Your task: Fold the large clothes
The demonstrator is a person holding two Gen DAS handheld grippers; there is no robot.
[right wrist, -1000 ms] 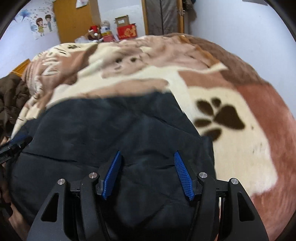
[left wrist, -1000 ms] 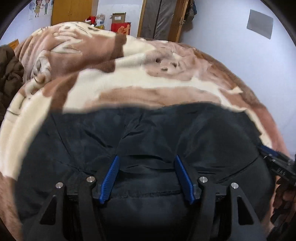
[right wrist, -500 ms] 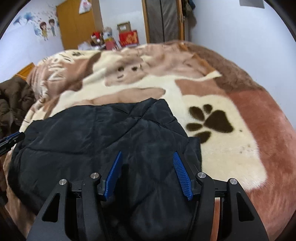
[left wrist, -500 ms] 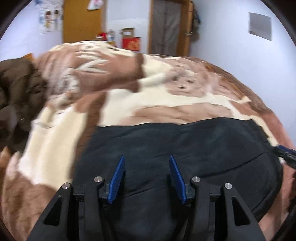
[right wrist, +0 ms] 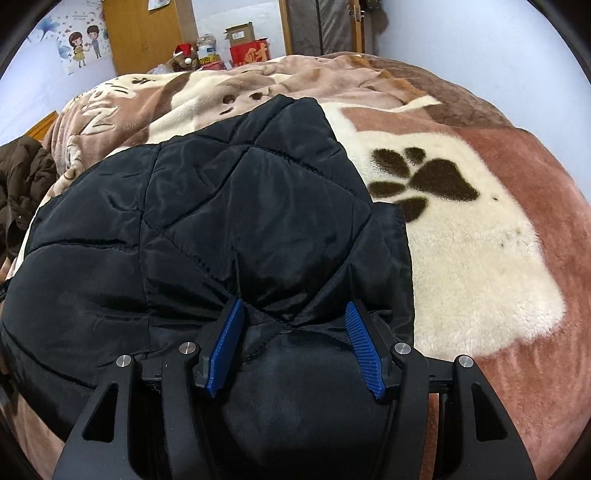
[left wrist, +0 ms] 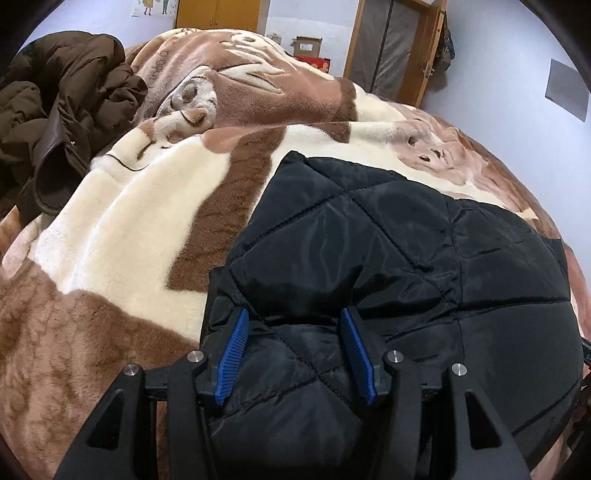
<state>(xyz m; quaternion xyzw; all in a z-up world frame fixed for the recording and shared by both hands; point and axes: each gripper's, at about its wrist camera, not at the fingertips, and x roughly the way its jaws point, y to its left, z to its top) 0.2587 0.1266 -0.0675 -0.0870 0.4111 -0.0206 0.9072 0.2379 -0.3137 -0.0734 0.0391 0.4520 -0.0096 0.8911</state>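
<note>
Left tongs and right tongs each sit partly open, blue pads pressed into a bunched fold of the black quilted jacket gathered between them. Each pair grips one near corner of the jacket, left and right. The jacket lies folded on the bed's brown and cream fleece blanket, beside a paw print. A brown coat is heaped well apart to the left.

I read one sign only: a large gold Chinese character, apparently 财, on the red box at the upper centre of the right wrist view. The label on the cardboard box behind it is illegible.
</note>
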